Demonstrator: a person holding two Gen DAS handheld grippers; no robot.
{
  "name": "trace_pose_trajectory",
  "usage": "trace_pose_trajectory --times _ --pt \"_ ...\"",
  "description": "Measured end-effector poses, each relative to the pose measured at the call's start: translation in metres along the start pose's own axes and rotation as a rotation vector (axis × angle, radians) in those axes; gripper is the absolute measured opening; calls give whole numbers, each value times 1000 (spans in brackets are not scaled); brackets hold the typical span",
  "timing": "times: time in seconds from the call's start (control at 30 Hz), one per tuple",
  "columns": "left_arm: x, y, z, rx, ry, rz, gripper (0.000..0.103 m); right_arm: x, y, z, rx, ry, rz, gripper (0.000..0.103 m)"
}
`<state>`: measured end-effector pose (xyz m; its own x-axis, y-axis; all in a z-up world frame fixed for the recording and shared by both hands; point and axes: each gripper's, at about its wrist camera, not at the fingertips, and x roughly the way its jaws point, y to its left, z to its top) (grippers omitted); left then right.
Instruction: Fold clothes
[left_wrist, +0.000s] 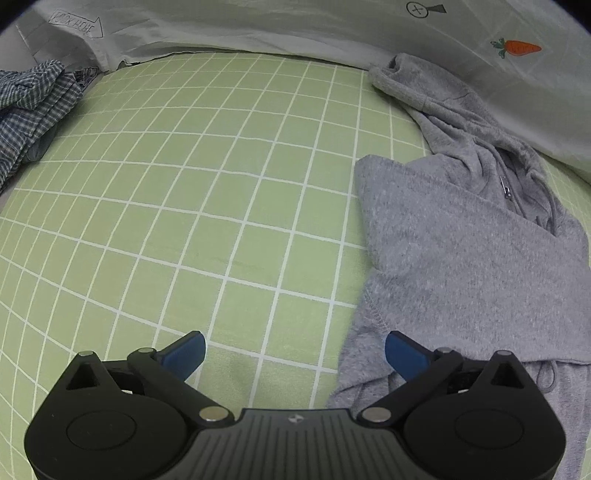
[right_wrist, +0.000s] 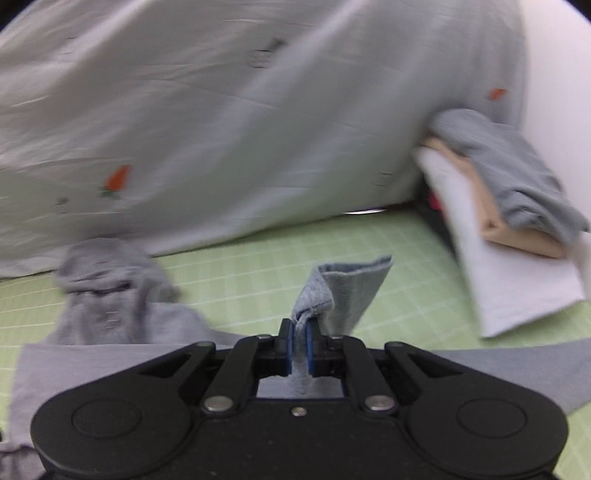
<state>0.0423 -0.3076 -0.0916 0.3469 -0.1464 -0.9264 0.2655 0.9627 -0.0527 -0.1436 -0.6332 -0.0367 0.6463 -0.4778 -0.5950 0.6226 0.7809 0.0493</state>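
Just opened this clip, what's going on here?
A person with a handheld gripper in each hand is folding a grey hoodie on a green checked sheet. The right gripper is shut on a ribbed edge of the hoodie, lifted off the sheet. The left gripper is open and holds nothing, at the hoodie's left edge. A stack of folded clothes sits to the right, and a crumpled checked shirt lies far left.

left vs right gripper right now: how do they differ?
The left gripper is open, its blue pads far apart; the right gripper is shut, its pads pinching fabric.
The left gripper holds nothing and sits over the green grid sheet beside the grey hoodie; the right gripper grips a sleeve cuff of the grey hoodie.
Both share black bodies and blue pads.
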Motion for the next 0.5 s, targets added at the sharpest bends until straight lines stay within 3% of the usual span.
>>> trace_pose_trajectory --times 0.13,0.17,0.2,0.27,0.33,0.4,0.5 --pt "-21 14 -5 -26 -56 -10 102 -7 49 -12 -62 53 137 10" --pt "-28 18 -6 -35 -73 -9 102 -9 60 -17 -85 72 164 19" --pt "-36 21 -10 -43 -88 -8 102 -14 67 -22 -104 83 189 38" --pt "-52 28 -17 -57 -120 -4 102 -29 73 -32 -123 70 197 62" --pt "-63 29 -25 -59 -137 -1 102 -43 70 -41 -130 67 202 69" --pt "-70 26 -33 -59 -143 1 102 -53 61 -49 -126 74 192 101" --pt "-78 13 -44 -43 -157 5 102 -61 38 -57 -109 93 158 103"
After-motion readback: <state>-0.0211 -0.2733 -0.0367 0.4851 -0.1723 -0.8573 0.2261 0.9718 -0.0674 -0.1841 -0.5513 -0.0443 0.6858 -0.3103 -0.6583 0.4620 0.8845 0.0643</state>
